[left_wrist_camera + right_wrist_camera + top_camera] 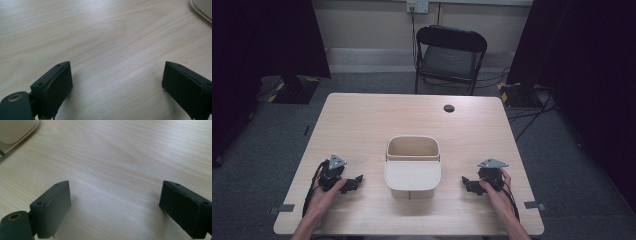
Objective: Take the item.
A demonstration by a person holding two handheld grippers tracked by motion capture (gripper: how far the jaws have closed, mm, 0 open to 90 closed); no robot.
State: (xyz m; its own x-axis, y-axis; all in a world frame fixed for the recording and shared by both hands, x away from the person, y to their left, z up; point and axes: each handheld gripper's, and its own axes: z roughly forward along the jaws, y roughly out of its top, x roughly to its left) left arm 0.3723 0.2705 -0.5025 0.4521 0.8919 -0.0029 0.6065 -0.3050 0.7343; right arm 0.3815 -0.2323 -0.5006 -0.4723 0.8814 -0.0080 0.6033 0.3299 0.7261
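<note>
The left tool (pixel 354 181) rests low on the bench (pixel 362 125) in the person's left hand (pixel 329 192), jaws spread wide with nothing between them; in the left gripper view only bare wood lies between the two black jaws. The right tool (pixel 468 183) sits the same way in the right hand (pixel 494 192), jaws released and wide, bare wood between them in the right gripper view. Both tools point inward toward a bin (pixel 413 167) that stands between them near the front middle of the bench, apart from each. A corner of the bin (pixel 202 8) shows at the top right of the left gripper view, and a corner (pixel 15 131) at the top left of the right gripper view.

The bin is pale beige with rounded corners; its far half is open, its near half covered by a flat lid of the same colour.

The bench is light wood grain with a dark round hole (pixel 449 108) near its far edge. Beyond it stands a black folding chair (pixel 449 57) on grey carpet, with dark curtains (pixel 267 40) at both sides and cables on the floor
</note>
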